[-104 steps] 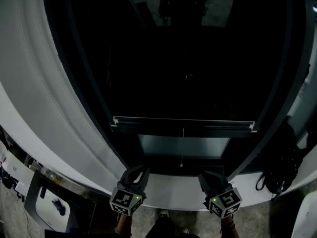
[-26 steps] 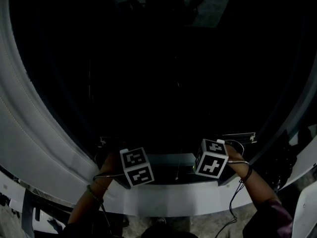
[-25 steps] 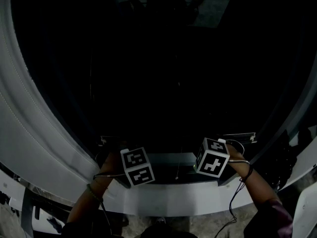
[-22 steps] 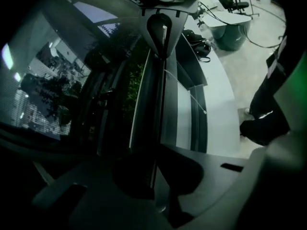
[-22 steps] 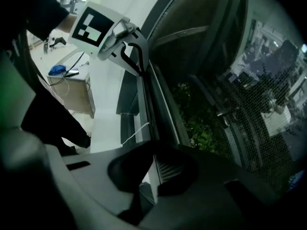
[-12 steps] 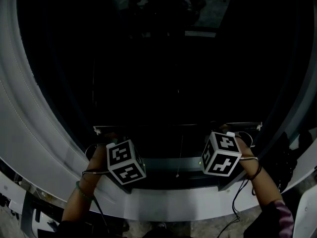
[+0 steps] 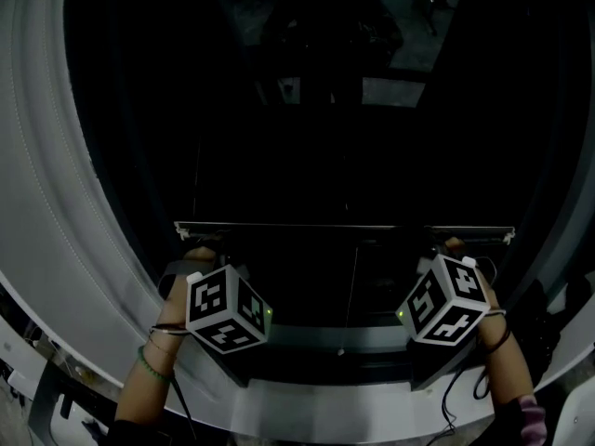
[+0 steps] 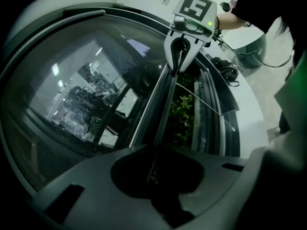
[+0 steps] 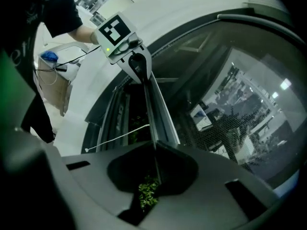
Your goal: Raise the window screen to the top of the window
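The window screen's bottom bar (image 7: pixel 344 227) runs level across the dark window, with mesh above it. My left gripper (image 7: pixel 200 254) holds the bar's left end and my right gripper (image 7: pixel 451 249) holds its right end. In the left gripper view the bar (image 8: pixel 163 109) runs from my shut left gripper (image 8: pixel 152 164) up to the right gripper (image 8: pixel 184 47). The right gripper view mirrors this: the bar (image 9: pixel 158 114) leaves my shut right gripper (image 9: pixel 154 169) and reaches the left gripper (image 9: pixel 134 61). A thin pull cord (image 7: pixel 349 295) hangs from the bar's middle.
A broad white window frame (image 7: pixel 56 203) curves down the left into the sill (image 7: pixel 307 421) below my hands. A dark bag (image 7: pixel 553 328) sits at the right end of the sill. Green leaves (image 8: pixel 184 114) show through the gap under the bar.
Both grippers have gone up with the bar held between them, and the gap beneath the screen has grown. Earlier still they hung free below the sill.
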`<state>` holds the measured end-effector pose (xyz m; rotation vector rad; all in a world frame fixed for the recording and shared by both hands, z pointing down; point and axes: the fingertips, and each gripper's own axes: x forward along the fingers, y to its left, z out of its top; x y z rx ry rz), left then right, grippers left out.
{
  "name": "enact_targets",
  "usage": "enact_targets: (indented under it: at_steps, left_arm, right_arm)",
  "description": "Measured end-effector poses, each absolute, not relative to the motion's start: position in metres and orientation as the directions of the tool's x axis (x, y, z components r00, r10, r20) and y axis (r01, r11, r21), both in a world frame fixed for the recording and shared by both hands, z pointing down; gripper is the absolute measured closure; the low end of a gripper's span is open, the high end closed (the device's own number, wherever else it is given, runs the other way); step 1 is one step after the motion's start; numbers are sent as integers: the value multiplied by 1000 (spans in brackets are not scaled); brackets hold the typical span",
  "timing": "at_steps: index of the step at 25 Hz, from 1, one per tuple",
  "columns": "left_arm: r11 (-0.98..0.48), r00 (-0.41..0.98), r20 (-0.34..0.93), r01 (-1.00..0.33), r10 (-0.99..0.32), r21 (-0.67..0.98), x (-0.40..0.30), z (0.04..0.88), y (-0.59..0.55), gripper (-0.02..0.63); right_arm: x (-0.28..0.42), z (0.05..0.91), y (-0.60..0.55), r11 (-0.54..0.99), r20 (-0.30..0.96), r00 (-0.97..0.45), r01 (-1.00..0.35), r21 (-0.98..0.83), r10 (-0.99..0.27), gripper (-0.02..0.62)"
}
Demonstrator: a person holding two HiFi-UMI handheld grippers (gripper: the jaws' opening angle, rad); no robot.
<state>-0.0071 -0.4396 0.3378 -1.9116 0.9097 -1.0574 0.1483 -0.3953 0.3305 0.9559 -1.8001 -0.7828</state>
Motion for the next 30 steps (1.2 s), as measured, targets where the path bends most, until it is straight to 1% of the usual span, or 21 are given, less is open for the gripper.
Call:
enact_targets:
  at_steps: [4,8,10,14,17,20,23,30]
  left_arm:
    - [-386,369,297,-198,-881,-901,-9,292,-442,568]
    - [-342,389,239,-221,-890,-913,-14,256,-440,568]
    - [-352,403,239,-234,-883,-906,-13,236,-440,567]
    - [-396,410,286,-216,-866,-892,-14,217,-436,566]
    - [-317,411,208,-217,-887,-923,-14,209,-436,566]
    - [-262,396,163,-210,-904,-942,-14,200,-436,568]
    - [-204,386,108,-219,-916,-954,-17,175,-437,569]
    - [-152,396,34,-271,-918,-951,-18,95,-436,568]
  right_arm:
    - [146,284,-396,443,369,-282,-273,854,-886,568]
    - [141,248,-393,394,312,-296,-279,876,-903,568]
    - [141,228,-393,394,305,-313,-278,876,-899,566]
    - [139,210,-390,415,324,-331,-253,874,-886,568]
    - [140,202,-388,365,277,-324,-252,896,-904,568]
    - [140,194,-388,336,257,-306,-242,910,-917,567]
    - [139,169,-388,280,201,-300,-248,927,-933,568]
    - [138,91,-388,171,94,-285,-258,951,-954,566]
